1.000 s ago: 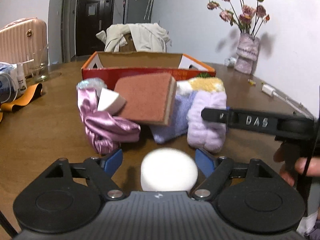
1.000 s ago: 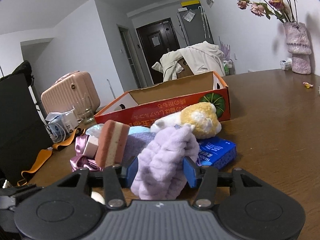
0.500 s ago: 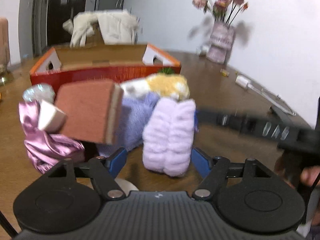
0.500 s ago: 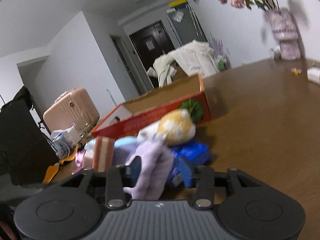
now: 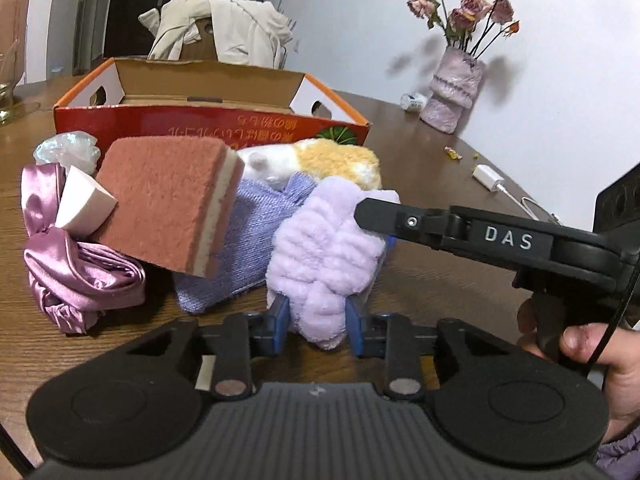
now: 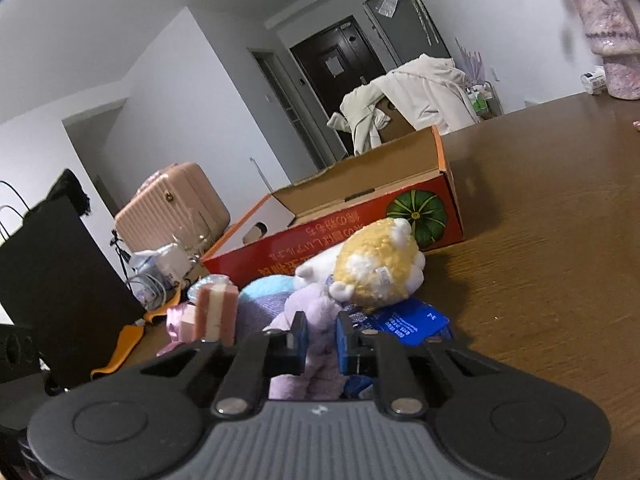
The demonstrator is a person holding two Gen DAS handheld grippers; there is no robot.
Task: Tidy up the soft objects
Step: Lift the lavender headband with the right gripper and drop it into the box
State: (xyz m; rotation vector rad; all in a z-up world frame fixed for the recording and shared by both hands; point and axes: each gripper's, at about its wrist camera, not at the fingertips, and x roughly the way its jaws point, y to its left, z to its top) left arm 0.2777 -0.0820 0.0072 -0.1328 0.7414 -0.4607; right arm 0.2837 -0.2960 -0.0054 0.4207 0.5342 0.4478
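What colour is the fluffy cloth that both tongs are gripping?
The fluffy cloth is pale lilac, seen best in the left wrist view.

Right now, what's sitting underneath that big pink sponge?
The pink sponge leans on a lavender knitted cloth, with a white wedge sponge and shiny pink satin fabric at its lower left. Whatever lies directly beneath it is covered.

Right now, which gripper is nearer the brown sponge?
Left. The left gripper closes on the lilac towel beside the sponge; the right gripper clamps the towel's far side.
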